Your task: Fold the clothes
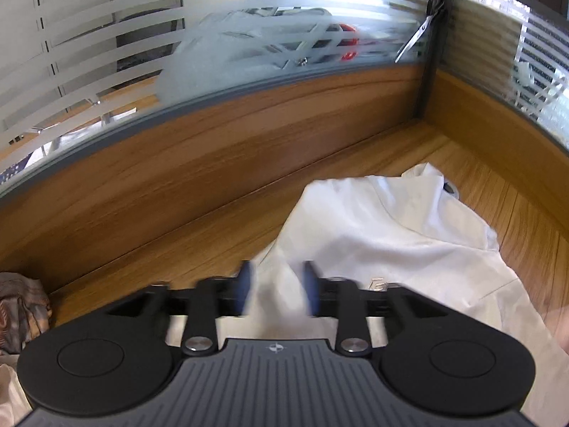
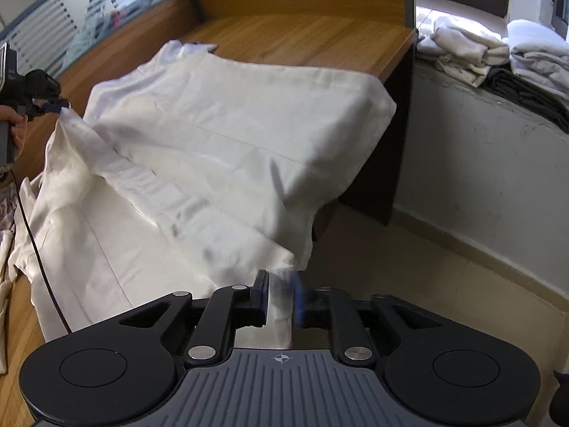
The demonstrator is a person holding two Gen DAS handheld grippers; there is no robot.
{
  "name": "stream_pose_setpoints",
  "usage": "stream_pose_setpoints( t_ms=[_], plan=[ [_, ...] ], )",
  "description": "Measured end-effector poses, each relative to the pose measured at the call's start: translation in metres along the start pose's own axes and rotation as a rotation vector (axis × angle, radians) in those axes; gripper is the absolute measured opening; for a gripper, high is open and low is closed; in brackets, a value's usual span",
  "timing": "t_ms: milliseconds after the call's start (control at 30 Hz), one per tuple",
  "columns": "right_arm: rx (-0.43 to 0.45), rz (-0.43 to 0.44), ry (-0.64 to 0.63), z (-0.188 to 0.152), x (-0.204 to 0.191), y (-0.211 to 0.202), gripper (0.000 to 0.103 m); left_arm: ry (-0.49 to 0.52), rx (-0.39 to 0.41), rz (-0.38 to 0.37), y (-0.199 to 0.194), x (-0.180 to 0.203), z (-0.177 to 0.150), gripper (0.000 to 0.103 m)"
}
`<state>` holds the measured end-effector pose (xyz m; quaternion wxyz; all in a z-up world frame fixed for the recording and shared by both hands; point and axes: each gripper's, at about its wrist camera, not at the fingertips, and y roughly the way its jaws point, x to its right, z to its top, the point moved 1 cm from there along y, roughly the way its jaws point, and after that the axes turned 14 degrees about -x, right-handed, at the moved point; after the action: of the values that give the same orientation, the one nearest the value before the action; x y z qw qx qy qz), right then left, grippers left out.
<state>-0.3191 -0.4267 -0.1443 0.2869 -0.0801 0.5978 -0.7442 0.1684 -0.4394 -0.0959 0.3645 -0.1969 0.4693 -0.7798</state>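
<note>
We hold the left gripper raised above the wooden desk, its blue-padded fingers pinched on a fold of the white garment. Our hand wraps that gripper's handle at the desk's left side. The right gripper sits at the desk's near edge, its fingers closed on the garment's hem, drawing it taut.

left gripper pinches a fold of the white garment | garment lies on the wooden worktop | striped glass partition behind | picture blurred
</note>
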Motion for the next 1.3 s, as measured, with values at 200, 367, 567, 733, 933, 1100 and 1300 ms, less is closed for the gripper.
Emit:
stream_pose_setpoints(
  t_ms=[200,367,567,733,933,1100,1300],
  plan=[
    [0.004,-0.007,-0.034,0.007,0.006,-0.012,0.03,-0.006,-0.025,-0.029,-0.027,-0.005,-0.015,0.058],
    [-0.003,-0.001,-0.132,0.022,0.012,-0.025,0.03,-0.031,-0.06,-0.031,-0.059,-0.019,-0.045,0.059],
    [-0.035,0.025,-0.335,0.055,0.018,-0.035,0.03,-0.15,-0.103,-0.006,-0.098,-0.043,-0.102,0.059],
    [-0.073,0.06,-0.503,0.09,0.016,-0.033,0.031,-0.26,-0.107,0.039,-0.132,-0.062,-0.159,0.059],
    [-0.111,0.093,-0.665,0.131,0.007,-0.027,0.031,-0.345,-0.113,0.107,-0.162,-0.076,-0.223,0.059],
    [-0.102,0.087,-0.715,0.168,-0.001,-0.017,0.031,-0.379,-0.157,0.081,-0.166,-0.073,-0.268,0.059],
    [-0.088,0.044,-0.764,0.214,-0.007,0.007,0.031,-0.384,-0.181,0.061,-0.163,-0.047,-0.312,0.058]
  ],
)
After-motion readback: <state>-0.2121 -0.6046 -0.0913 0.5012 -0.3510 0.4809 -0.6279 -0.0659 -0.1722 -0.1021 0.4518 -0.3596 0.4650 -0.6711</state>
